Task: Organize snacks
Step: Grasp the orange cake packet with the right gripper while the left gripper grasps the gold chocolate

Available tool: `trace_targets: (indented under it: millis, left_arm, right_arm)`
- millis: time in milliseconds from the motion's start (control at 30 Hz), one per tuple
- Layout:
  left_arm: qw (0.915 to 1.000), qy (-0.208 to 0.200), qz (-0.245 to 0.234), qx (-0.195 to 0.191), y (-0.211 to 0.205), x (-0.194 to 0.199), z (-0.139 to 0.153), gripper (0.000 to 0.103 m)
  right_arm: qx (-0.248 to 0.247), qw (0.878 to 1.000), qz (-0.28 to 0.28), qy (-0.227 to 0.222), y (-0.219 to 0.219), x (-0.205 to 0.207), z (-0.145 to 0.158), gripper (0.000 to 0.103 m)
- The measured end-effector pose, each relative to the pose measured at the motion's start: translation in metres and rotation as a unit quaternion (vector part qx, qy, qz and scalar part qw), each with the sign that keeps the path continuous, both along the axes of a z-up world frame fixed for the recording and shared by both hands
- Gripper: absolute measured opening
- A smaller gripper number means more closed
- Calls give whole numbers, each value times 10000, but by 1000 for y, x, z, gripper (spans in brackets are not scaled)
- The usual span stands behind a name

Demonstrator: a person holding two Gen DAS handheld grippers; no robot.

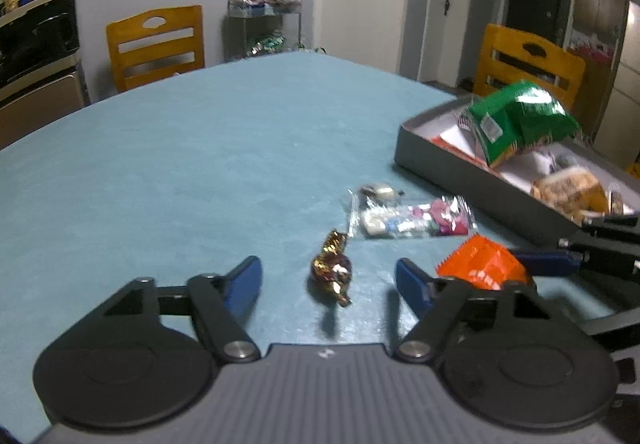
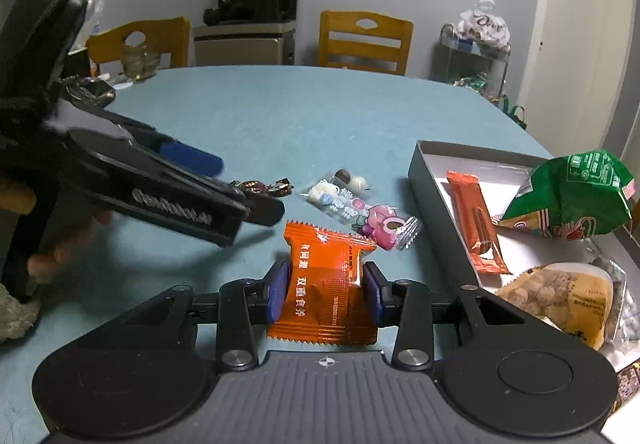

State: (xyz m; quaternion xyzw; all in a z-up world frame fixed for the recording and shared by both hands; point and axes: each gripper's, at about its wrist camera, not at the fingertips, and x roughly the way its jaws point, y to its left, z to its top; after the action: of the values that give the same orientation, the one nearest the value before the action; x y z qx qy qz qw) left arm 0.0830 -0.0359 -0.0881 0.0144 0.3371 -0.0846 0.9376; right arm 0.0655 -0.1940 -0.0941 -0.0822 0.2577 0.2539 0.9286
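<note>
Your right gripper [image 2: 325,290] is clamped across the middle of the orange snack packet [image 2: 329,286], near the table's front edge. It is light, crinkly and slick, so squeeze the padded centre rather than the crimped ends, or it may slip. Your left gripper [image 1: 328,278] stands partly spread with the foil-wrapped candy [image 1: 332,272] between its pads, apparently not yet pinched; it is small and hard, so take its round body, not the twisted tails. The grey box [image 2: 436,199] waits to the right, already crowded by a green bag [image 2: 576,199]. A clear candy pouch [image 2: 360,209] lies just beyond the packet, in your path.
</note>
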Motion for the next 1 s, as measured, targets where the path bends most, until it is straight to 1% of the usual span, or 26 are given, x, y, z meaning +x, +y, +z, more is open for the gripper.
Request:
trace_targets:
  millis: [100,167,333,367,400,433,467,500,533,600,733,833,900,967,1000]
  left_arm:
    - [10000,-5,1,36,-2,2,-2,58]
    - [10000,-2,-15,5,-2,2,-3,57]
    - [9999,-20,-104,93,-4,4,-4,57]
    - [9999,-20,-125,99,-5,4,-4,58]
    - [9998,-19,-136,111,-6,4,-4,61]
    - [9998,-13,-134,132,-7,5,-4,64]
    - [9998,-2,-106,176,-8,6,-5,72]
    - [9997,10,-83,215,-9,6,-5,78]
    - [9997,21,-89,223,-9,7,-5,78]
    - [9997,24,-83,226,-9,7,-5,79]
    - [9998,40,-78,199,-9,7,-6,79]
    - [9998,65,-70,146,-8,9,-6,79]
    - [9999,65,-72,138,-8,8,-6,79]
    - [9997,82,-208,32,-6,8,-6,79]
    - [9996,52,-262,-30,-5,7,-5,77]
  right_arm:
    - [71,10000,-8,36,-1,1,-1,48]
    - [77,10000,-52,-5,-2,1,-2,56]
    - [166,9999,-21,-3,-4,3,-5,58]
    - [180,9998,-2,28,-3,4,-4,61]
    - [184,9998,20,52,-3,5,-4,61]
    - [180,9998,38,67,-2,6,-4,64]
    - [175,9998,86,88,-1,6,-3,69]
    - [173,9997,163,110,0,6,-4,73]
    - [173,9994,280,141,1,6,-4,83]
    - [108,9984,519,172,5,4,-5,92]
    - [97,9977,641,217,7,3,-6,98]
    - [92,9975,661,218,8,2,-6,98]
    - [90,9978,635,183,7,0,-6,95]
    - [132,9986,501,117,6,-2,-5,84]
    - [154,9990,421,80,4,-3,-5,81]
